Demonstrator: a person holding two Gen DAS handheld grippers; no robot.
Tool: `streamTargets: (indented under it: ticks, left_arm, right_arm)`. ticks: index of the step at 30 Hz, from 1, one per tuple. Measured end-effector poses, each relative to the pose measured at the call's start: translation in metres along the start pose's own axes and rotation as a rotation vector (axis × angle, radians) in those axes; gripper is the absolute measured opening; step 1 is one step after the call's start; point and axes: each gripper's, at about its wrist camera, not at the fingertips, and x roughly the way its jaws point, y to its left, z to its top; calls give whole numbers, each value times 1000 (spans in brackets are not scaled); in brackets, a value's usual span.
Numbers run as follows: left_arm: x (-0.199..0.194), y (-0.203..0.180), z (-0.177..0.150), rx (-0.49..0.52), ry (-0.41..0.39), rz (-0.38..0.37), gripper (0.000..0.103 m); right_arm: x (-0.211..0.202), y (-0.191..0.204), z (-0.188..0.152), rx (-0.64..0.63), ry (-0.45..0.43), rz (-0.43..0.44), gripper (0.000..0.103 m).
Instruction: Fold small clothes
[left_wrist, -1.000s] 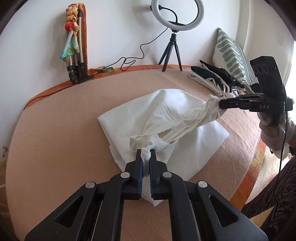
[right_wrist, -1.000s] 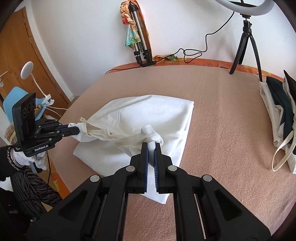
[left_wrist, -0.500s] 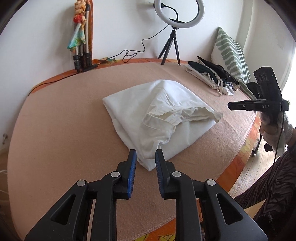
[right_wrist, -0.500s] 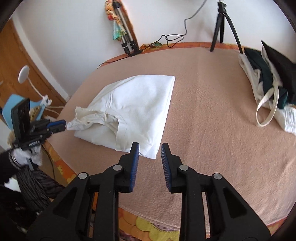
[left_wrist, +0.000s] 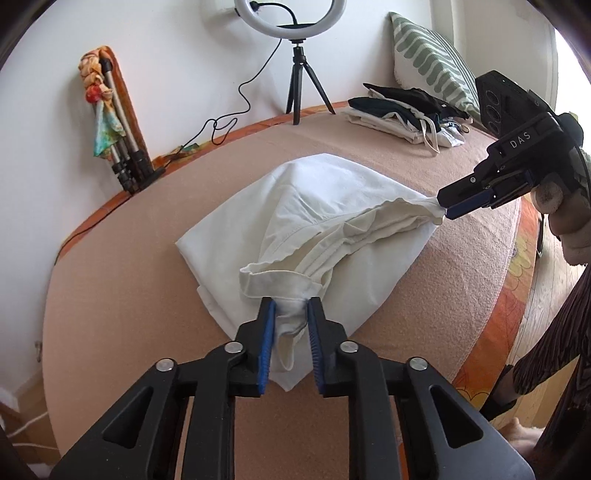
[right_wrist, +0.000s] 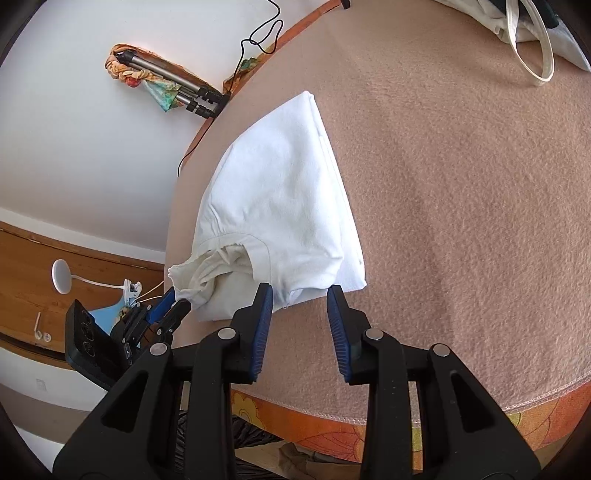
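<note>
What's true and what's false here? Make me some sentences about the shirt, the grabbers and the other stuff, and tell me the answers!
1. The shirt is white. True.
2. The shirt hangs in the air. False: it lies on the pink blanket, partly folded.
3. The right gripper has its jaws wide apart. True.
4. The ring light stands on the floor. False: its little tripod stands at the far edge of the blanket, by the wall.
5. A pile of clothes lies next to the striped pillow. True.
</note>
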Motion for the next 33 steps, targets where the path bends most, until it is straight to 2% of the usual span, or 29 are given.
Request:
streamTargets:
  ticks: [2, 4, 7, 9, 13, 15, 17, 20, 25, 28, 33]
  left_arm:
    - [-4, 4, 2, -5, -18, -15, 7]
    - [-13, 8, 5, 9, -41, -13, 6]
    - [-29, 16, 5, 36, -84, -36, 6]
    - [-32, 15, -1, 76, -66, -71, 6]
    - [-26, 4, -22, 134, 21, -135, 10]
    - [-26, -1, -30, 149, 64, -139, 10]
    - [-32, -2, -35, 158, 75, -151, 10]
    - [-43, 5, -31, 119, 55, -151, 10]
    - [-38, 16, -2, 8, -16, -126, 10]
    - [-25, 18, 18, -66, -44, -151, 10]
    - [5, 21, 51, -131, -55, -159, 10]
  right_arm:
    - [-1, 4, 1, -27, -6, 3, 7]
    - [-8, 7, 0, -46, -25, -22, 7]
    - [-28, 7, 3, -40, -74, 26, 6]
    - [-33, 7, 3, -46, -71, 32, 6]
    - [-24, 5, -3, -94, -16, -83, 7]
    - [-23, 8, -6, -140, -12, -172, 7]
    - [-28, 12, -7, -185, -22, -245, 8]
    - [-41, 19, -7, -234, -71, -276, 8]
    - [-47, 47, 4, -352, -142, -224, 9]
    - [-37, 74, 16, -448, -163, -216, 9]
    - [-4, 116, 53, -562, -126, -113, 9]
